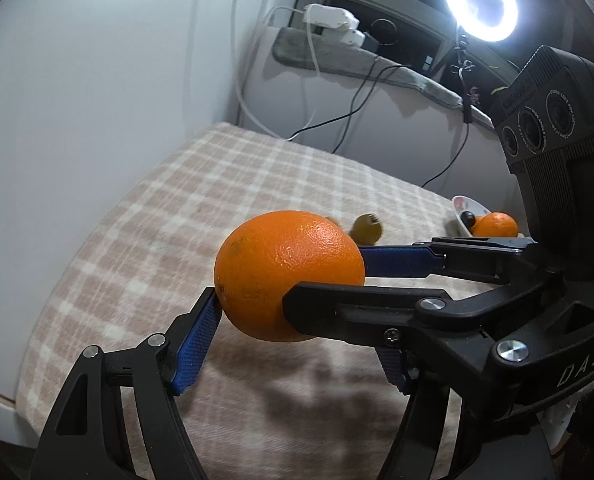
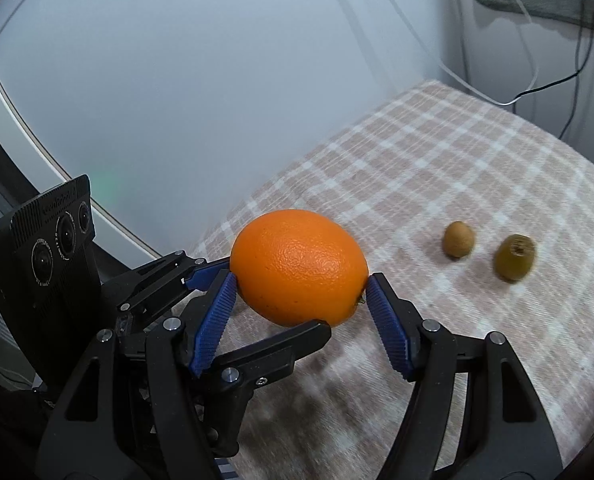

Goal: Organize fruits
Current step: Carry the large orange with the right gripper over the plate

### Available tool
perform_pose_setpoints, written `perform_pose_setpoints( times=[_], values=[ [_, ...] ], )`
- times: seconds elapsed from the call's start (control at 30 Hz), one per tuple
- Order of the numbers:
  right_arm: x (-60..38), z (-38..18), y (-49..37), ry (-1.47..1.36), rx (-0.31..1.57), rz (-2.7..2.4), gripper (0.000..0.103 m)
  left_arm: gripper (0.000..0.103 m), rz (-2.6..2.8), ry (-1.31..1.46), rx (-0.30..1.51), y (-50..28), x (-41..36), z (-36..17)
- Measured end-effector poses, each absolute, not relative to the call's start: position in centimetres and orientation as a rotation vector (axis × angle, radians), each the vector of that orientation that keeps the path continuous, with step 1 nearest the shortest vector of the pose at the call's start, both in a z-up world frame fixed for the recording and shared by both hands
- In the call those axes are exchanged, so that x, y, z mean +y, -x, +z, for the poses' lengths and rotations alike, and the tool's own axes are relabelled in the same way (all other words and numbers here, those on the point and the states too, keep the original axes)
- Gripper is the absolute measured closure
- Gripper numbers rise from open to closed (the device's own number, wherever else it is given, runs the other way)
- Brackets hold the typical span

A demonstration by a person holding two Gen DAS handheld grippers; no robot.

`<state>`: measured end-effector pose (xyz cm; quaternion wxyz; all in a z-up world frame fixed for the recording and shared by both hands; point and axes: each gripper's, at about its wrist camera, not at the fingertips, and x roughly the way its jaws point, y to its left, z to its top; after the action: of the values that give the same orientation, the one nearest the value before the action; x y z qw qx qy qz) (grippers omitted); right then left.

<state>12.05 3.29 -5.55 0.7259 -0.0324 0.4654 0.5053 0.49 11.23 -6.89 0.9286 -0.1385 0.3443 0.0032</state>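
both tools meet on 1 orange (image 2: 300, 267), held in the air above the checked surface (image 1: 257, 184). the right tool (image 2: 301, 286) has its blue pads pressed on either side of it; the left tool (image 1: 303, 314) seems clamped too, though its far pad is hidden behind the right tool's finger. 2 kiwis (image 2: 458, 239) (image 2: 514, 257) lie loose at 3 o'clock, still to sort. a white dish (image 1: 465, 211) at 2 o'clock already holds a second orange (image 1: 496, 225) and something dark, too small to name.
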Motion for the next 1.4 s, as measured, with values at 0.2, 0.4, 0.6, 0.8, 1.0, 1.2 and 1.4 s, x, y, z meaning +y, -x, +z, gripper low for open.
perform_pose_setpoints(
  times=[0.2, 0.4, 0.6, 0.8, 1.0, 1.2, 1.4],
  values=[
    [0.4, -4.2, -12.2, 0.045, 0.993, 1.075, 0.033, 0.031, -0.030, 0.257, 0.689, -1.6, 9.2, -5.8],
    [-2.9, -2.4, -12.7, 0.016, 0.956, 1.024, 0.032, 0.031, -0.077, 0.221, 0.668, -3.0, 6.6, -4.5],
    [-6.8, -1.1, -13.6, -0.009, 0.924, 0.971, 0.032, 0.031, -0.135, 0.188, 0.652, -4.6, 3.6, -3.5],
    [-10.5, -0.1, -14.5, -0.035, 0.901, 0.912, 0.033, 0.031, -0.196, 0.160, 0.640, -6.3, 0.6, -2.6],
    [-14.2, 0.9, -15.5, -0.057, 0.873, 0.853, 0.032, 0.031, -0.251, 0.134, 0.627, -7.7, -2.3, -1.6],
    [-17.5, 1.6, -16.6, -0.081, 0.849, 0.795, 0.032, 0.031, -0.308, 0.106, 0.615, -9.6, -5.5, -0.7],
    [-20.9, 1.6, -17.9, -0.103, 0.840, 0.735, 0.032, 0.031, -0.367, 0.087, 0.623, -11.6, -8.6, -0.4]
  ],
)
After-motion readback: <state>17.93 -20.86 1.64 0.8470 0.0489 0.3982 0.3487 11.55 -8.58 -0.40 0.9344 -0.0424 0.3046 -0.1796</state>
